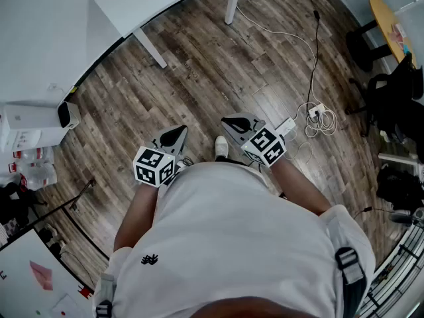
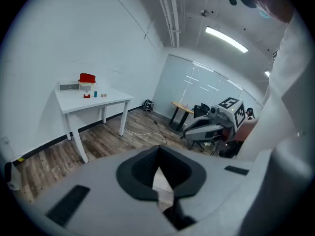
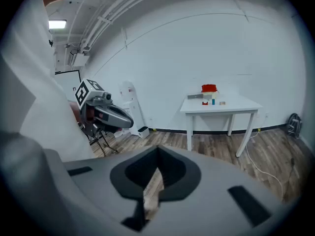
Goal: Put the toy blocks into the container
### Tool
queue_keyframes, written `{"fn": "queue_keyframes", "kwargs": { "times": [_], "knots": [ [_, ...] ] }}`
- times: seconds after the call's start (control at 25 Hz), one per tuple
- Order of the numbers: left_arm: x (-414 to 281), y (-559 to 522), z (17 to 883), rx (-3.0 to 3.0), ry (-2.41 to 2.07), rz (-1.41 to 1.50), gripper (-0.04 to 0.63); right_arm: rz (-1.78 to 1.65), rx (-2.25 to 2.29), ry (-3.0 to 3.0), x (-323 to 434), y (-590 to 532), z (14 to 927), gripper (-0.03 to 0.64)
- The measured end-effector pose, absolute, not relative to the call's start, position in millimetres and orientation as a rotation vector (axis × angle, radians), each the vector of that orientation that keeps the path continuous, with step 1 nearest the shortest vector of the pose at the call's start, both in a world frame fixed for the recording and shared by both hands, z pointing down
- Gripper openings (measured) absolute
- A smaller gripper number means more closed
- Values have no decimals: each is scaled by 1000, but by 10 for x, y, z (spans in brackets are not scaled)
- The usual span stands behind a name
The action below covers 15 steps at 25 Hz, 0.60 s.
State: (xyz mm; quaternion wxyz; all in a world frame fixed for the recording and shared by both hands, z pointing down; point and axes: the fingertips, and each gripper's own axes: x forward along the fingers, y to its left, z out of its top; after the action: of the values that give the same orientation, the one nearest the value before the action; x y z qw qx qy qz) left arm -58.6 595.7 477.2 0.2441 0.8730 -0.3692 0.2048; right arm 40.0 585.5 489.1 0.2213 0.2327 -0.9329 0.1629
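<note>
The white table (image 2: 93, 100) stands far off against the wall. On it are a red container (image 2: 87, 77) and small blocks: red (image 2: 86, 96), blue (image 2: 95, 94) and tan (image 2: 103, 95). The right gripper view shows the same table (image 3: 221, 105), container (image 3: 208, 88) and blue block (image 3: 213, 102). I hold both grippers close to my body, over the wood floor and well short of the table. My left gripper (image 1: 176, 133) (image 2: 158, 154) is shut and holds nothing. My right gripper (image 1: 231, 120) (image 3: 157, 154) is likewise shut and holds nothing.
White cables and a power strip (image 1: 318, 118) lie on the floor to the right. Black chairs (image 1: 391, 101) and a round wooden table (image 1: 389, 17) stand at the far right. A white box (image 1: 30, 126) and clutter sit at the left. My shoe (image 1: 221, 146) shows between the grippers.
</note>
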Motion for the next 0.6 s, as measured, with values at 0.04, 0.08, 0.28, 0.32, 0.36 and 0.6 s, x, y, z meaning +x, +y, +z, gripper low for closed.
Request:
{"fn": "queue_keyframes", "kwargs": {
  "times": [0.04,0.08,0.28,0.32,0.36,0.6],
  "knots": [
    [-546,5919,4763,2383,-1014,563,6,449,639,-2582,443,5825,4886,5],
    [-507,5880,4754,2381,-1020,566,6,450,634,-2586,485,5793,4882,3],
    [-318,5735,4779,2357,-1050,582,6,481,592,-2614,670,5693,4917,5],
    [-284,5715,4788,2353,-1054,586,6,481,583,-2617,701,5676,4926,5],
    [-252,5692,4793,2350,-1057,589,6,480,577,-2619,731,5652,4931,5],
    [-112,5518,4810,2339,-1045,588,6,513,589,-2602,888,5455,5006,5]
  ]
}}
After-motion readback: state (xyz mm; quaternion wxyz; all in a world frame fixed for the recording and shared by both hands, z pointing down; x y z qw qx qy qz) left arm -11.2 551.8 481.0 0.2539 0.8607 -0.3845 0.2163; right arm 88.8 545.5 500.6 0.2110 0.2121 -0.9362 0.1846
